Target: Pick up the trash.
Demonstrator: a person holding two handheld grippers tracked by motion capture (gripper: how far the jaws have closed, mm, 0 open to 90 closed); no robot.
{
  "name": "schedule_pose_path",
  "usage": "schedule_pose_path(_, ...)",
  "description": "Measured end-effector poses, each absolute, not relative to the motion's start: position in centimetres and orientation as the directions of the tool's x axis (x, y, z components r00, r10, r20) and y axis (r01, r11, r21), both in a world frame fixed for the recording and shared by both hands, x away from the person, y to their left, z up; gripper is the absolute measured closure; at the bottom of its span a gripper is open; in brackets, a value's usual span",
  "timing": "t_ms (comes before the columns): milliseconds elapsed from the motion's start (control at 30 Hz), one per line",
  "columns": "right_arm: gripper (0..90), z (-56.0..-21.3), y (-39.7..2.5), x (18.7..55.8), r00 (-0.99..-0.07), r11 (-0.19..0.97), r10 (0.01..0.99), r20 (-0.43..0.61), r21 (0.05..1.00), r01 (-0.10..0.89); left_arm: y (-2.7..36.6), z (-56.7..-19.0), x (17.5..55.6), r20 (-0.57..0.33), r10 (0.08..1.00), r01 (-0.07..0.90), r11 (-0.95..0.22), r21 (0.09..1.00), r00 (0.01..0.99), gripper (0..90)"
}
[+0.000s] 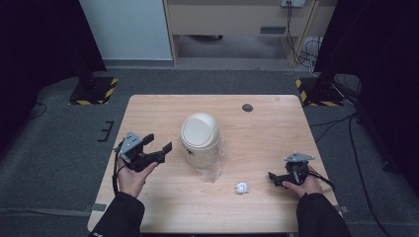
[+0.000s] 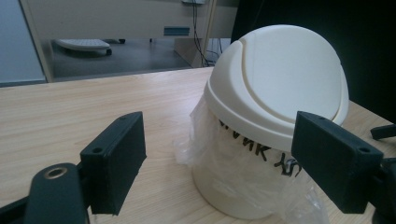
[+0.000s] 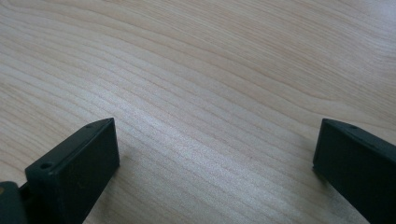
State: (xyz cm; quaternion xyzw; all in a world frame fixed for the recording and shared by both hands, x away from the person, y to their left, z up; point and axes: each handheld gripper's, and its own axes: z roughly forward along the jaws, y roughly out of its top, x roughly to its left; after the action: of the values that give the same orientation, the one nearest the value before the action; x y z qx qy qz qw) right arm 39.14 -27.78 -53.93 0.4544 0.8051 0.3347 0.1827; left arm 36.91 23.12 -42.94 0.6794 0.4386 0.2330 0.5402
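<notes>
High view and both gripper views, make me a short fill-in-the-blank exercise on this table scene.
1. The small bin has a domed ____ on top.
2. A clear plastic ____ lines the bin.
3. The crumpled paper ball lies nearer the ____ gripper.
4. The left gripper's jaws stand ____.

Missing words: lid; bag; right; open

Upright cream bin (image 1: 199, 138), plastic liner (image 1: 213, 168)

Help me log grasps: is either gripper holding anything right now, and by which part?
Nothing is held. The left gripper is open, facing the small white bin without touching it. The right gripper is open above bare table.
</notes>
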Motion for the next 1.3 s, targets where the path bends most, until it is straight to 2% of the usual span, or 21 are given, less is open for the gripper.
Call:
schedule_pose_path(567, 0.5, -53.9, -27.8, 39.1, -0.52, 0.363, 0.854, 0.01, 0.705, 0.61, 20.4, -42.2, 39.3, -0.153, 0.824, 0.336, -0.047, 0.941, 0.545, 16.3)
schedule_pose_path(1300, 0.5, -53.9, -27.8, 39.1, -0.52, 0.363, 0.854, 0.01, 0.705, 0.609, 17.8, -42.3, 41.8, -0.134, 0.831, 0.343, -0.071, 0.937, 0.539, 15.8)
